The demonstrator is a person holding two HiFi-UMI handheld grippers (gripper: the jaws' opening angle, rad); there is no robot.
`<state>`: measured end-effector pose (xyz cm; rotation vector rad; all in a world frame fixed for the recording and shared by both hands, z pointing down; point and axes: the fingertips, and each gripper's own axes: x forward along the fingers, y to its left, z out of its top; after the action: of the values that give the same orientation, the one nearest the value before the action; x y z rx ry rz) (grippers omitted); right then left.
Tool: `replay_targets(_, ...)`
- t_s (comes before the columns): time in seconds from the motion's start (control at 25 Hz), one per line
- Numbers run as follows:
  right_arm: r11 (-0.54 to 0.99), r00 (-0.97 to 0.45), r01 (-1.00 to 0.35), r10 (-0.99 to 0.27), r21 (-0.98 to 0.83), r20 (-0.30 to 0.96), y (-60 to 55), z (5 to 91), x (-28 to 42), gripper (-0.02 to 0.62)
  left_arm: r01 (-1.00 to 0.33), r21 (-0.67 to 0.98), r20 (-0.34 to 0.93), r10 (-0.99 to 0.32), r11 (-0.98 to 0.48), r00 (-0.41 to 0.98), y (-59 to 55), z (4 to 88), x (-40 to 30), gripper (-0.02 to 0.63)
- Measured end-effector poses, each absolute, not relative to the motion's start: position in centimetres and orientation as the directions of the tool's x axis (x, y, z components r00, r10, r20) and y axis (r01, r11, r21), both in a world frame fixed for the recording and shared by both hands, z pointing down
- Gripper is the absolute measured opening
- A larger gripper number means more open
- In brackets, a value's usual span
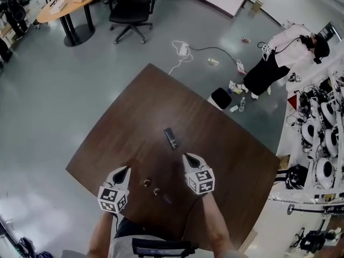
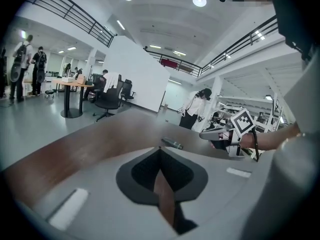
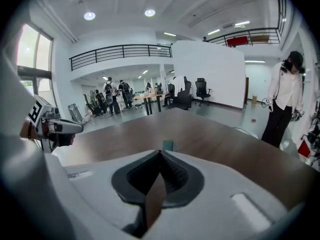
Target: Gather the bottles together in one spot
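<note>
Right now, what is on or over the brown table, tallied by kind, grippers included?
Grippers: 2 (left gripper, right gripper)
Dark bottle, lying flat: 1
Small round brown items: 2
Total: 5. A faint smudge beside the small items is too unclear to count.

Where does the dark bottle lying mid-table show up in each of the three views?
Head view: the dark bottle lies near the middle of the table.
Left gripper view: it sits just above the jaw tips, slightly right.
Right gripper view: seen end-on, directly above the jaw tips.
Shared landmark: the person in a white top standing beyond the table.
</note>
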<state>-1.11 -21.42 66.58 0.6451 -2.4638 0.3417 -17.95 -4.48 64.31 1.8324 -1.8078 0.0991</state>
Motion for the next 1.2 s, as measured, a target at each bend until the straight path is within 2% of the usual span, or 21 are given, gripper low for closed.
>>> replay_targets(0.32,0.873,-0.710,-0.469,-0.281,-0.136,0.646,-25.2,68.9,-3.6,0.002,-0.932,0.347,0.449,-0.891,0.101,0.071,-5.6,66.2,-18.6,0.002)
replay_targets(0.6,0.882,-0.724,-0.432,-0.218,-0.185,0.654,-27.1,70.0,-6.1,0.003,-0.926,0.359,0.470,-0.880,0.120,0.068,-5.8,67.7,-18.7,0.002)
replay_targets(0.68,0.883,-0.721,-0.418,-0.179,-0.214,0.669,-27.9,70.5,-6.9,0.049,-0.925,0.361,0.475,-0.877,0.123,0.069,-6.0,68.0,-18.6,0.002)
replay_targets(0.92,0.888,-0.692,-0.379,-0.087,-0.259,0.716,-29.5,71.7,-8.8,0.100,-0.918,0.371,0.486,-0.872,0.137,0.066,-6.0,68.7,-18.7,0.002)
replay_targets(1.2,0.885,-0.679,-0.371,-0.052,-0.282,0.732,-29.6,73.1,-9.7,0.124,-0.916,0.373,0.490,-0.870,0.148,0.059,-6.0,69.2,-19.5,0.002)
